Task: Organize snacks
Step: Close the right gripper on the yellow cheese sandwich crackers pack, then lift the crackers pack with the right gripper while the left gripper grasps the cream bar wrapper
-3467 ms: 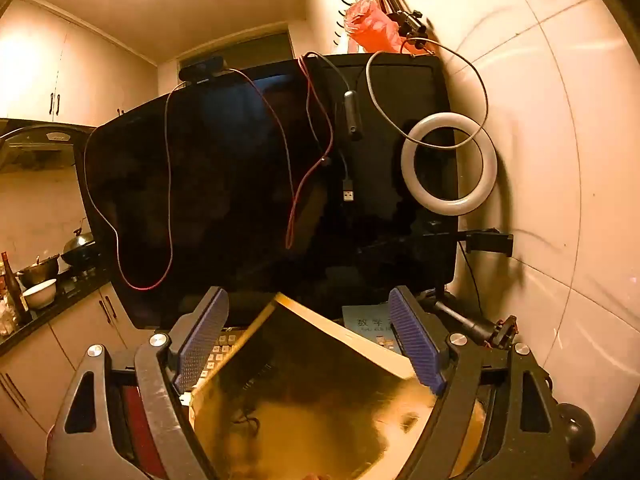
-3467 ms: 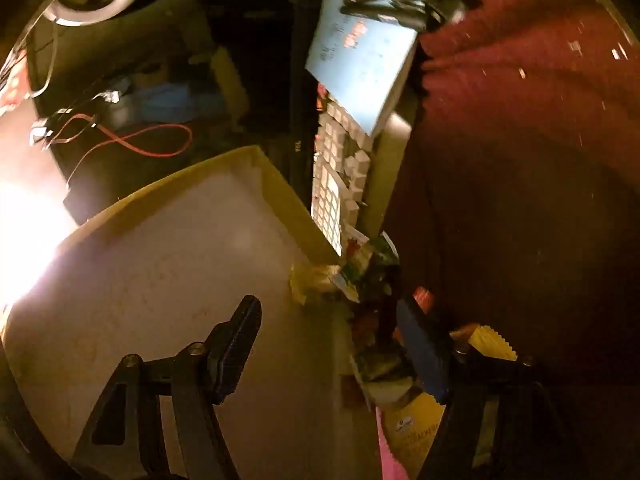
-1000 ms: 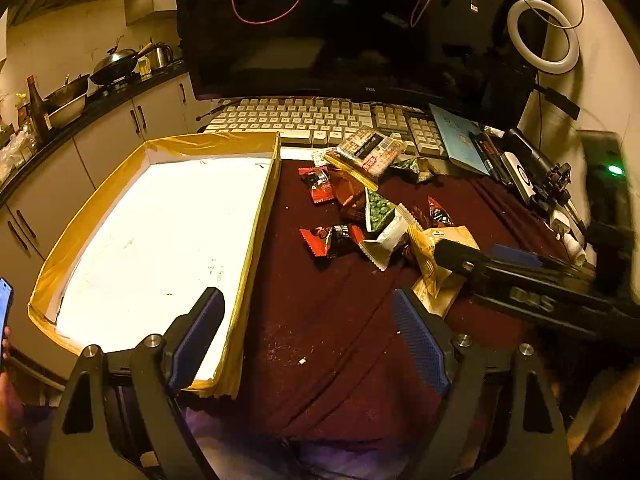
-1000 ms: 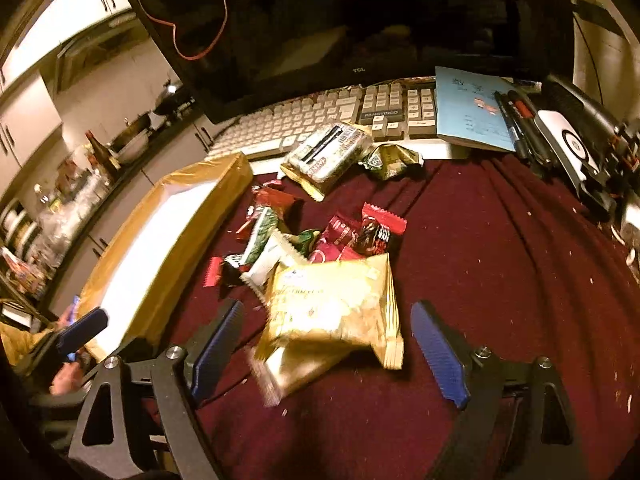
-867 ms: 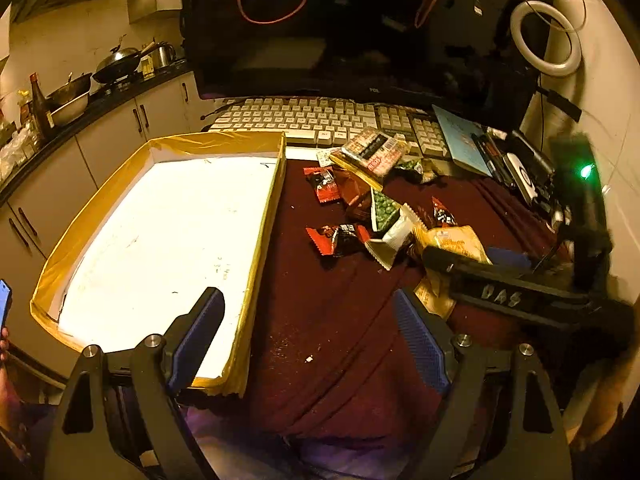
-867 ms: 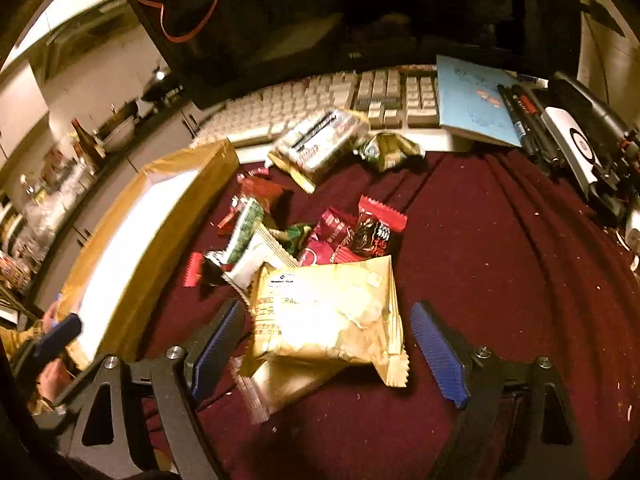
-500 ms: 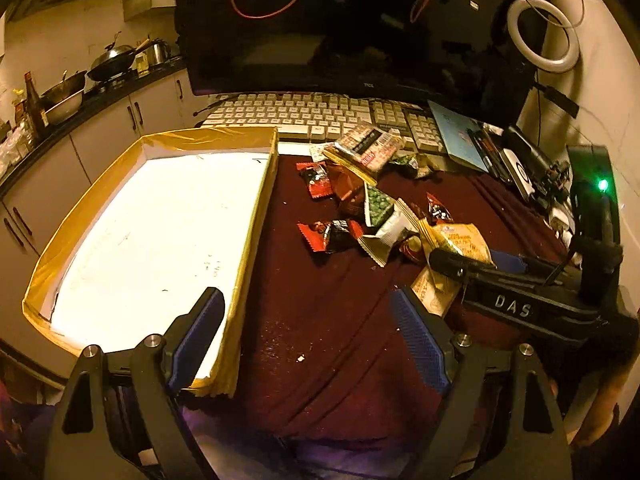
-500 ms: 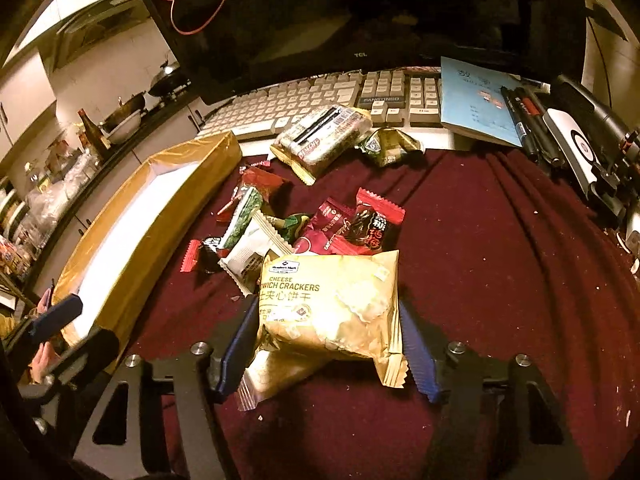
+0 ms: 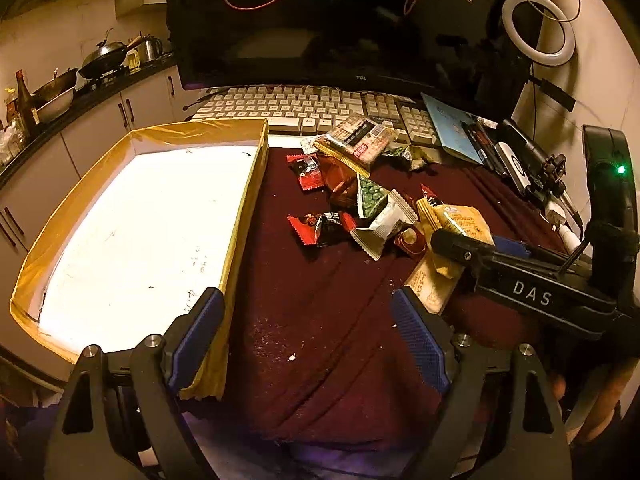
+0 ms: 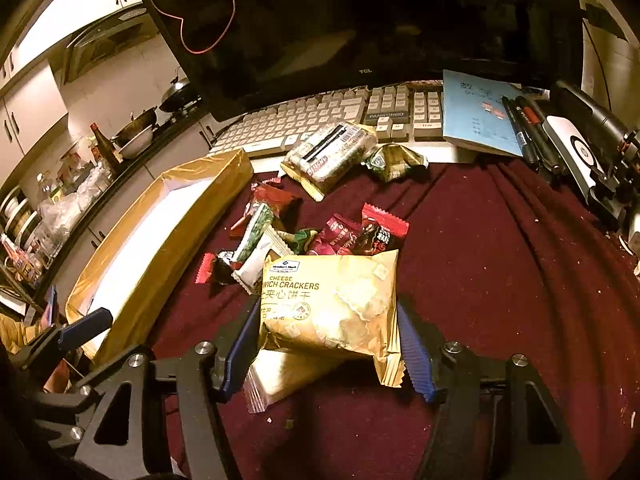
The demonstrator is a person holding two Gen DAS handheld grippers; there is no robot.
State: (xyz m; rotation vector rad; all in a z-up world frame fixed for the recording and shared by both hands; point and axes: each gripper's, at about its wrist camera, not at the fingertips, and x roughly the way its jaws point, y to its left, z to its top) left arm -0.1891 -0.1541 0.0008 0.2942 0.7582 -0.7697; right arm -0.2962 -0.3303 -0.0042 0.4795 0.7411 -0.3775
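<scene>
The right tongs [image 10: 326,336] are closing on the cracker packet [image 10: 332,300], whose sides are met by both blue pads. The packet lies flat, its printed top turned toward the keyboard [image 10: 320,120], on another packet. The left tongs [image 9: 308,332] are held wide and empty over bare red cloth [image 9: 320,300] beside the box [image 9: 244,208].

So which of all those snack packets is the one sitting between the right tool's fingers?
The big golden cheese sandwich crackers packet, nearest the camera. The right tool is closing around it; the small red and green packets lie beyond, untouched.
</scene>
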